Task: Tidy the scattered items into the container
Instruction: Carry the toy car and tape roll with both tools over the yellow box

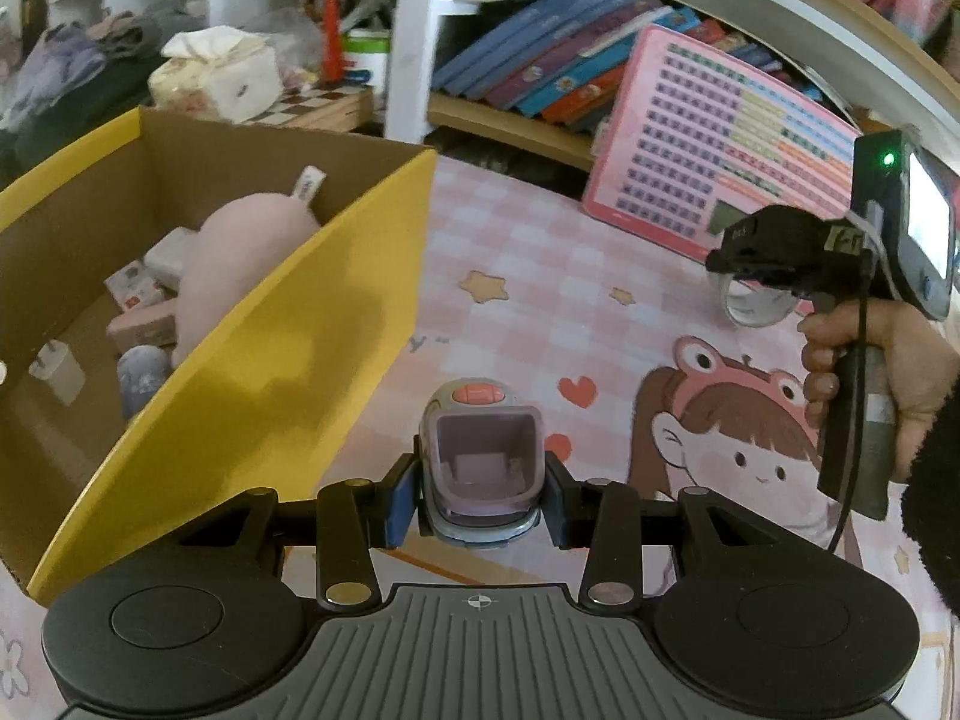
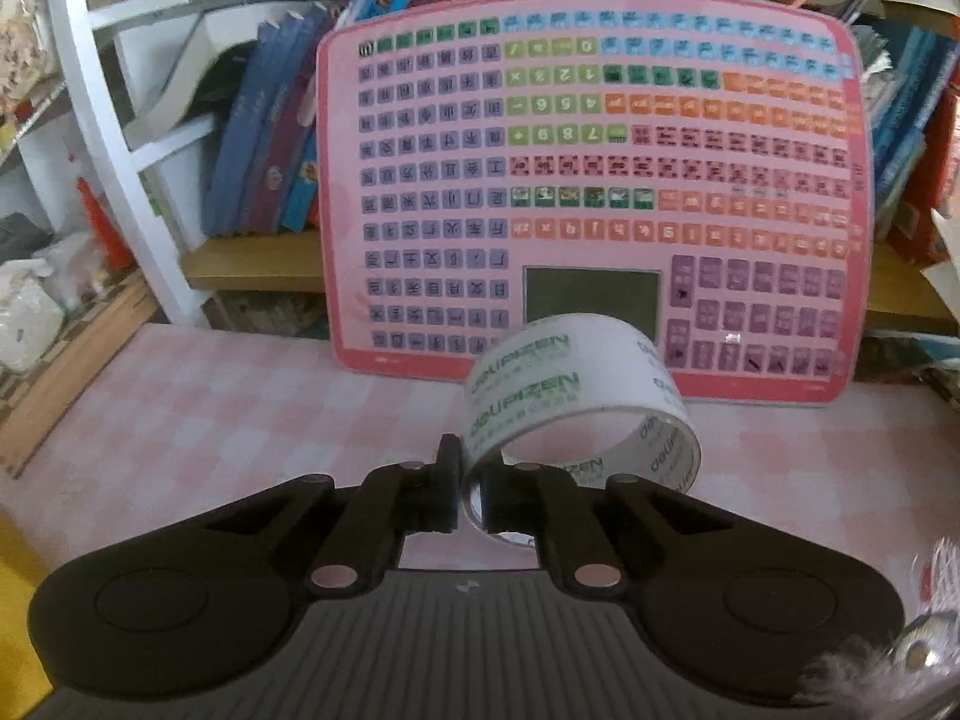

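Observation:
My left gripper (image 1: 480, 495) is shut on a small lilac plastic toy (image 1: 480, 468) with a red button on top, held just right of the yellow cardboard box (image 1: 252, 360). Inside the box lie a pink plush (image 1: 240, 264), small cartons and a cup. My right gripper (image 2: 471, 492) is shut on the wall of a clear tape roll (image 2: 576, 402) with green lettering, held above the pink checked mat. In the left wrist view the right gripper (image 1: 729, 267) hangs at the right with the tape ring (image 1: 753, 306) under it, gripped by a hand (image 1: 870, 372).
A pink learning tablet (image 2: 591, 198) leans against a low bookshelf (image 2: 258, 264) full of books at the back. The pink mat (image 1: 540, 276) carries cartoon prints. A tissue pack (image 1: 216, 75) and clutter lie beyond the box at the left.

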`<state>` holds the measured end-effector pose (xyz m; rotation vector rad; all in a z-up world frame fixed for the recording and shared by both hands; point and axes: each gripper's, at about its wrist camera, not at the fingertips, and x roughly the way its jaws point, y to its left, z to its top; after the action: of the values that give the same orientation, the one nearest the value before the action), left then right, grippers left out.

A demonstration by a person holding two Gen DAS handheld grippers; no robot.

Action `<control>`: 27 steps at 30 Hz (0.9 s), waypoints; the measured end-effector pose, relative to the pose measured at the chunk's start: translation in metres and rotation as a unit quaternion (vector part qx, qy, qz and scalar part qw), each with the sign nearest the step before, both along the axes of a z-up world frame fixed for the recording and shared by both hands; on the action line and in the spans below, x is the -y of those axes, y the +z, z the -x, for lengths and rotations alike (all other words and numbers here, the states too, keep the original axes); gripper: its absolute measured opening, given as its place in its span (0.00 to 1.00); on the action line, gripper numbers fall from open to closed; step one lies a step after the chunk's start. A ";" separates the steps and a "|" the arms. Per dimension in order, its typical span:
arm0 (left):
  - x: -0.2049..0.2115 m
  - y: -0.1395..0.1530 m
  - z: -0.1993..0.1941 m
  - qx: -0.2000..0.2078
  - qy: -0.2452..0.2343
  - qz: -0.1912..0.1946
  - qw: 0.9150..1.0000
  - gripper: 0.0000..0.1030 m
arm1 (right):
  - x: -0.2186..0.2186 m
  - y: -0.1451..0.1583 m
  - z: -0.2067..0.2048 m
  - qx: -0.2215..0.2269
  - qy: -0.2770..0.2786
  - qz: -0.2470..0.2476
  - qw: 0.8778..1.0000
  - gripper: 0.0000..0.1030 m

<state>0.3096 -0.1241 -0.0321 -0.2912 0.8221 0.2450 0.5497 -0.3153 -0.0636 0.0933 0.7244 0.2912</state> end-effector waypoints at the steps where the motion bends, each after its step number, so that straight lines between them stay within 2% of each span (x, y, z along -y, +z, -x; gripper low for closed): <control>1: 0.002 0.001 0.001 0.001 -0.007 -0.001 1.000 0.39 | 0.002 0.003 0.006 0.001 0.001 0.000 1.000 0.06; 8: 0.006 0.009 0.010 0.008 -0.039 0.007 0.999 0.39 | 0.012 0.026 0.053 0.008 0.021 -0.006 1.000 0.06; 12: 0.004 0.016 0.021 0.010 -0.055 0.013 0.998 0.39 | 0.018 0.037 0.086 0.001 0.033 -0.014 0.999 0.06; 18: -0.001 0.018 0.043 0.005 -0.073 0.045 0.996 0.39 | 0.022 0.044 0.133 -0.026 0.046 -0.008 0.999 0.06; 27: -0.015 0.025 0.067 0.016 -0.112 0.065 0.991 0.39 | 0.019 0.053 0.209 -0.038 0.014 -0.006 0.999 0.06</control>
<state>0.2422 -0.1088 -0.0072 -0.3212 0.8321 -0.0237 0.3410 -0.3346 -0.0103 0.1070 0.8007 0.3194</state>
